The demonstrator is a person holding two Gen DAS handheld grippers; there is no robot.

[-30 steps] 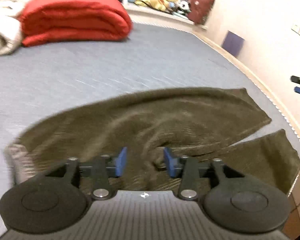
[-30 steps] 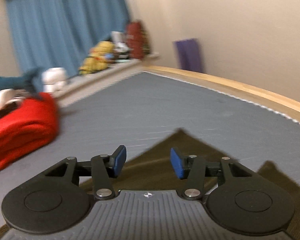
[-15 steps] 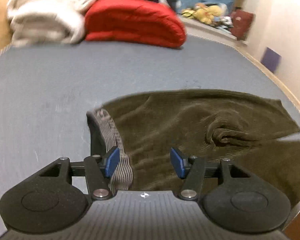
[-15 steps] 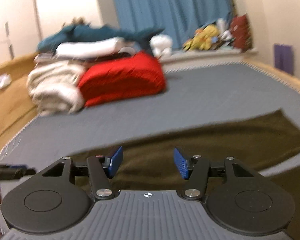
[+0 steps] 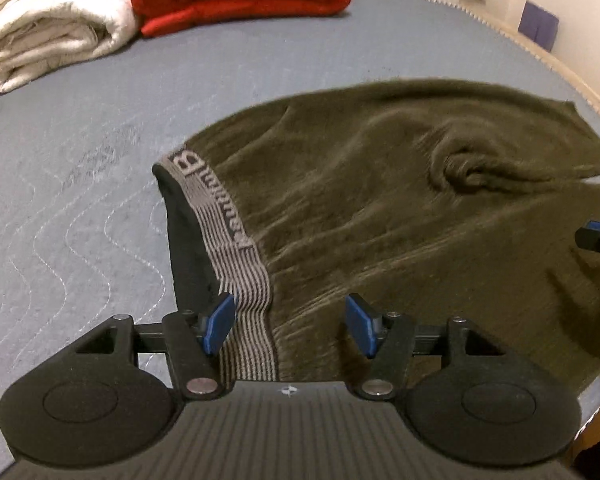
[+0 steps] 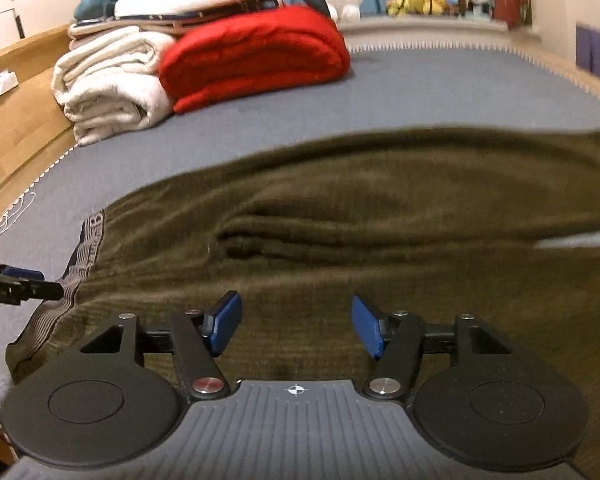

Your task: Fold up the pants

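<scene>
My left gripper point(image 5: 288, 330) and right gripper point(image 6: 296, 330), jaws just widening, grasp nothing above the pants point(image 5: 400, 200); ahead, the striped waistband point(image 5: 224, 236) lettering is unreadable past a "B".

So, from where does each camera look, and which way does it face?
Left wrist: sits on the left gripper, looking down at the waistband end of the pants; its jaws have been opening, and the right gripper's tip shows at the right edge.
Right wrist: sits on the right gripper, over the pants' near edge; jaws likewise opening.
Both show the pants, red blanket, white blanket.
</scene>
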